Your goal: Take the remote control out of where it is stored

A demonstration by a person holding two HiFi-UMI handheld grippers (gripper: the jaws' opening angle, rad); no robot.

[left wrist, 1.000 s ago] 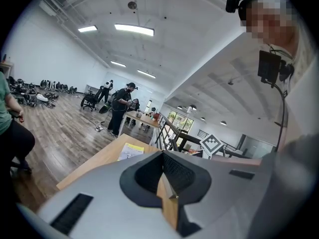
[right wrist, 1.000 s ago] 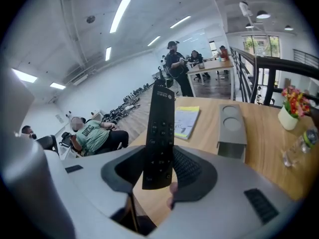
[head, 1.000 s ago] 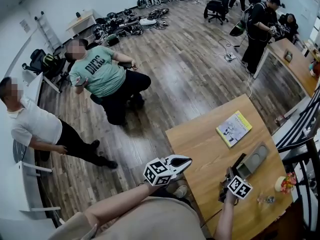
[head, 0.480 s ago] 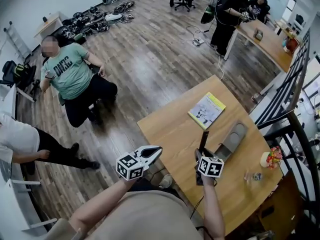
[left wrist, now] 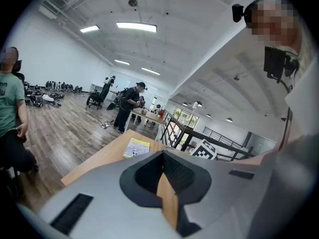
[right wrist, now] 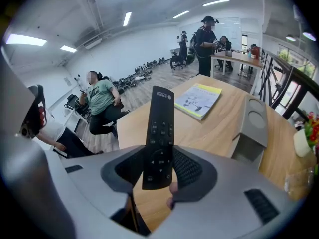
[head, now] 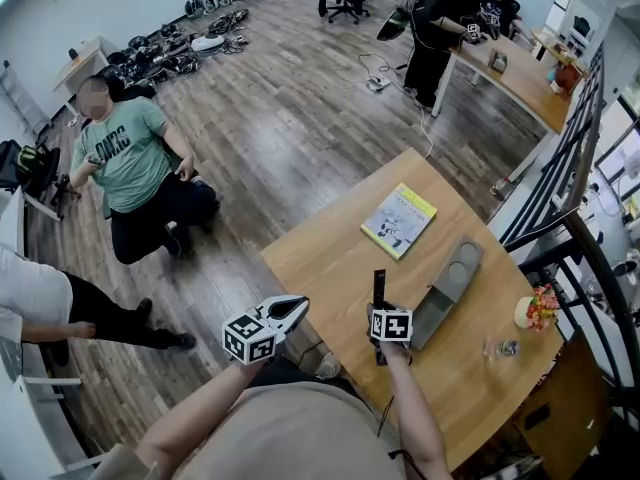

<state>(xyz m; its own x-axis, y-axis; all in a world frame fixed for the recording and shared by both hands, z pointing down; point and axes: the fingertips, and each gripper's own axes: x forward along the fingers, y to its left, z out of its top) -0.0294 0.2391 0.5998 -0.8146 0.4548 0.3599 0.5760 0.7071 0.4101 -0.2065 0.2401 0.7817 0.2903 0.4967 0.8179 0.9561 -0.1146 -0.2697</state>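
Observation:
The black remote control [right wrist: 159, 131] sticks out from between the jaws of my right gripper [right wrist: 162, 166], which is shut on its lower end. In the head view the remote [head: 379, 286] points away from me over the wooden table [head: 320, 258], just left of the grey holder [head: 450, 286]. That holder [right wrist: 253, 119] lies on the table with nothing in its round recesses. My left gripper [head: 292, 311] hangs off the table's near left edge. Its jaws [left wrist: 162, 156] meet at the tips with nothing between them.
A yellow-edged booklet [head: 399, 220] lies at the table's far side. A small flower pot [head: 535, 308] and a glass [head: 497, 348] stand at the right end. A black railing [head: 560, 188] runs behind the table. People sit on the floor at the left, and others stand far back.
My right gripper has carried the remote down and to the left, away from the grey holder, and turned it to point away from me. The left gripper has stayed about where it was.

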